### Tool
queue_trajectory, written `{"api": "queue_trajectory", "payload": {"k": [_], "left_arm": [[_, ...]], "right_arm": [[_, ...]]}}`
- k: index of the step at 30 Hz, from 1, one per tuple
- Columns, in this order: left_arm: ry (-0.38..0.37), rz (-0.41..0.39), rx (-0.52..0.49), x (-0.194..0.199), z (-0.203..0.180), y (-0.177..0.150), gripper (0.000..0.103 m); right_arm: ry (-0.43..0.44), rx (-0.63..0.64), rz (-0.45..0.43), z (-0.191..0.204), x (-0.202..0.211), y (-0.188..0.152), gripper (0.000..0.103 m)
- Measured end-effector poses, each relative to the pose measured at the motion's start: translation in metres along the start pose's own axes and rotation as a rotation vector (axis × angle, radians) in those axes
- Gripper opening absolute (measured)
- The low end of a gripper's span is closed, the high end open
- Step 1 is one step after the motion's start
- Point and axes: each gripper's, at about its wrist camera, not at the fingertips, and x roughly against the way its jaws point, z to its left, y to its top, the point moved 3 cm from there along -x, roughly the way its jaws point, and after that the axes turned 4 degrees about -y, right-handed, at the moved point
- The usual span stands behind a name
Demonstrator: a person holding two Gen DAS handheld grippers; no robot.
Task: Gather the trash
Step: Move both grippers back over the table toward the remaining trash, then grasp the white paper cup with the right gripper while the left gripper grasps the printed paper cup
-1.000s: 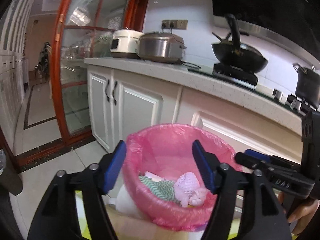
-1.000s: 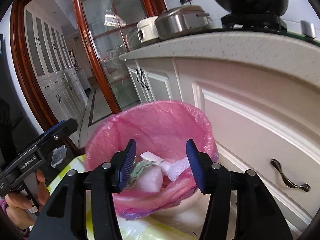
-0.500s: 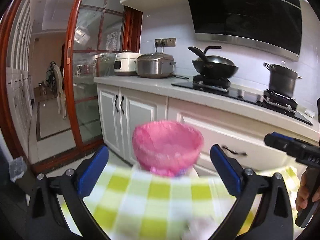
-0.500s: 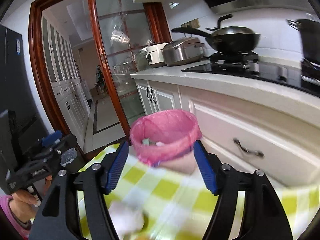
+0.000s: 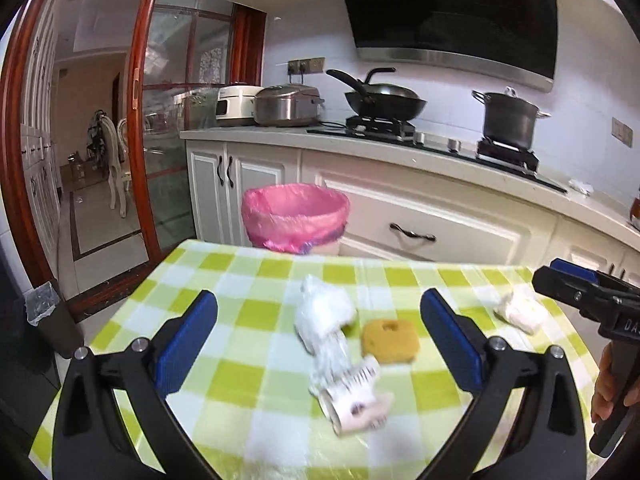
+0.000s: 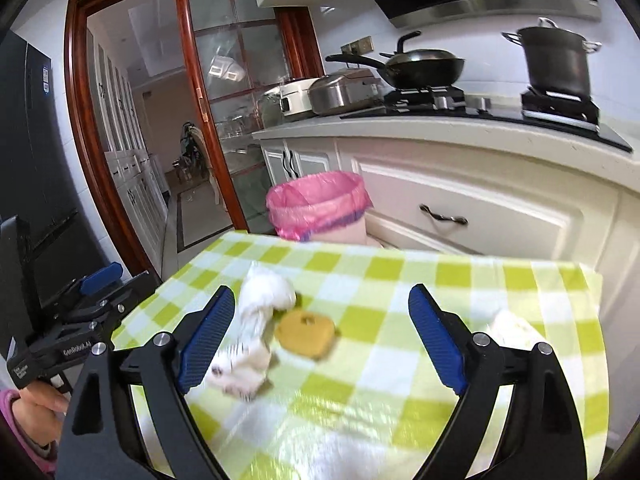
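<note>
A pink-lined bin stands on the floor beyond the far edge of the green-checked table. On the cloth lie a crumpled white plastic wrapper, a white printed packet, a yellow sponge-like piece and a white wad at the right. My left gripper hovers open over the wrapper and packet, nothing between its fingers. My right gripper has its jaws opening above the yellow piece, pads touching nothing.
White kitchen cabinets and a counter with rice cookers, a wok and a pot run behind the bin. A glass sliding door with a red wooden frame is at the left. A dark fridge stands far left.
Both grippers have pulled back from over the bin to above the table, and both have opened wider. The bin now looks small and far; the trash on the cloth has come into view.
</note>
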Motion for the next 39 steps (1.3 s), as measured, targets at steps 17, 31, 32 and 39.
{"api": "queue_trajectory", "payload": {"k": [17, 31, 32, 39], "left_arm": [[-0.020, -0.030, 0.142, 0.010, -0.018, -0.037, 0.098], [0.060, 0.011, 0.053, -0.018, -0.040, -0.041, 0.098], [0.066, 0.017, 0.050, -0.020, -0.039, -0.042, 0.098], [0.094, 0.049, 0.044, -0.033, -0.033, -0.047, 0.098]], "right_arm": [[-0.163, -0.123, 0.039, -0.091, 0.009, -0.055, 0.085], [-0.212, -0.157, 0.132, -0.189, -0.059, -0.041, 0.085], [-0.211, -0.149, 0.138, -0.191, -0.064, -0.040, 0.085], [-0.150, -0.168, 0.211, -0.202, -0.099, -0.046, 0.084]]}}
